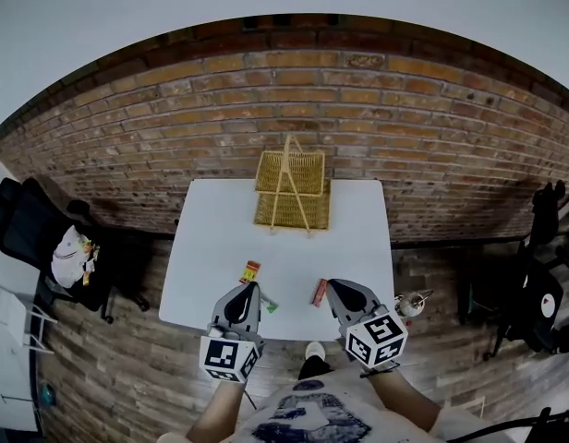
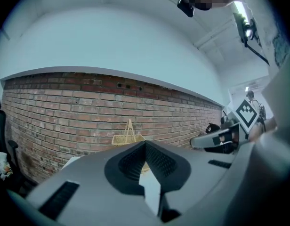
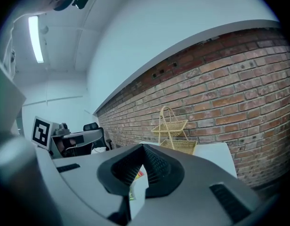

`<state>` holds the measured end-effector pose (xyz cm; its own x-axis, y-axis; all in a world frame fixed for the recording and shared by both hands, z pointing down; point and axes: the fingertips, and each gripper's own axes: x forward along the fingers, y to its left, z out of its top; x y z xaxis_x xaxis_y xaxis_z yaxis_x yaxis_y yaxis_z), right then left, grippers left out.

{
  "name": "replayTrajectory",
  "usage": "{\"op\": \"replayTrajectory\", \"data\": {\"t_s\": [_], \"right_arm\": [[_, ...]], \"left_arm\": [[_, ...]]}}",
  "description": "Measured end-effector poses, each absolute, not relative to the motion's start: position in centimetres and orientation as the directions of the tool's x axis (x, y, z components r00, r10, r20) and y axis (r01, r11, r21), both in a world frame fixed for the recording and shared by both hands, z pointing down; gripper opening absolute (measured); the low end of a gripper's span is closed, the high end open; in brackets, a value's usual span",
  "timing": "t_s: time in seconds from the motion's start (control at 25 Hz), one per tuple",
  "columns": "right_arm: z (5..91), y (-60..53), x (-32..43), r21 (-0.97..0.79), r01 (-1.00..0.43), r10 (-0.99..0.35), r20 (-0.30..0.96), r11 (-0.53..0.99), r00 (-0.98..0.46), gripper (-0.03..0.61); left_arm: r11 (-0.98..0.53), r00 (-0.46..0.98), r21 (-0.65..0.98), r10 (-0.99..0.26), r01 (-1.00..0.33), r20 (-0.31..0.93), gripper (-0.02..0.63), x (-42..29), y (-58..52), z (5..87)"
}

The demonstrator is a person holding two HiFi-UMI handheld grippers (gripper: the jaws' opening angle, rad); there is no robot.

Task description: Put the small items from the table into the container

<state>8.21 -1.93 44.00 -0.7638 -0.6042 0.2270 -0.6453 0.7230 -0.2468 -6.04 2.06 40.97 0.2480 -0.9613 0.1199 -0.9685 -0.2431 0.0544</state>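
Centrally, three small items are shown near the front edge of a white rectangular table (image 1: 211, 238): a small orange-and-yellow packet (image 1: 250, 271), a small green item (image 1: 268, 305) and a small red packet (image 1: 319, 292). The orange-and-yellow packet is seen just beyond the tip of the left gripper (image 1: 250, 288), the green item just beside that tip on its inner side, and the red packet just beside the tip of the right gripper (image 1: 332, 286). None of the three is held or touched as far as can be made out. A two-tier woven wicker basket (image 1: 292, 192) with a tall looped handle is placed at the far edge of the table, well apart from the items, against a red brick wall (image 1: 294, 100). Both grippers are held over the near edge of the table and pointed toward the basket. In each gripper view the jaws are pressed together at their tips with nothing between them. A black office chair (image 1: 21, 220) bearing a white bag (image 1: 70, 257) is seen to the left of the table.
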Motion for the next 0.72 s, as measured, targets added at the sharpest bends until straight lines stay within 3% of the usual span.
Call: {"op": "replayTrajectory", "data": {"t_s": [0.72], "right_arm": [[45.9,-10.7,7.1,-0.275,-0.612,-0.558,0.254,0.742,-0.790,0.020]], "left_arm": [[-0.195,0.203,0.060,-0.963,-0.979,0.176,0.048,-6.7,-5.7,43.0]]}}
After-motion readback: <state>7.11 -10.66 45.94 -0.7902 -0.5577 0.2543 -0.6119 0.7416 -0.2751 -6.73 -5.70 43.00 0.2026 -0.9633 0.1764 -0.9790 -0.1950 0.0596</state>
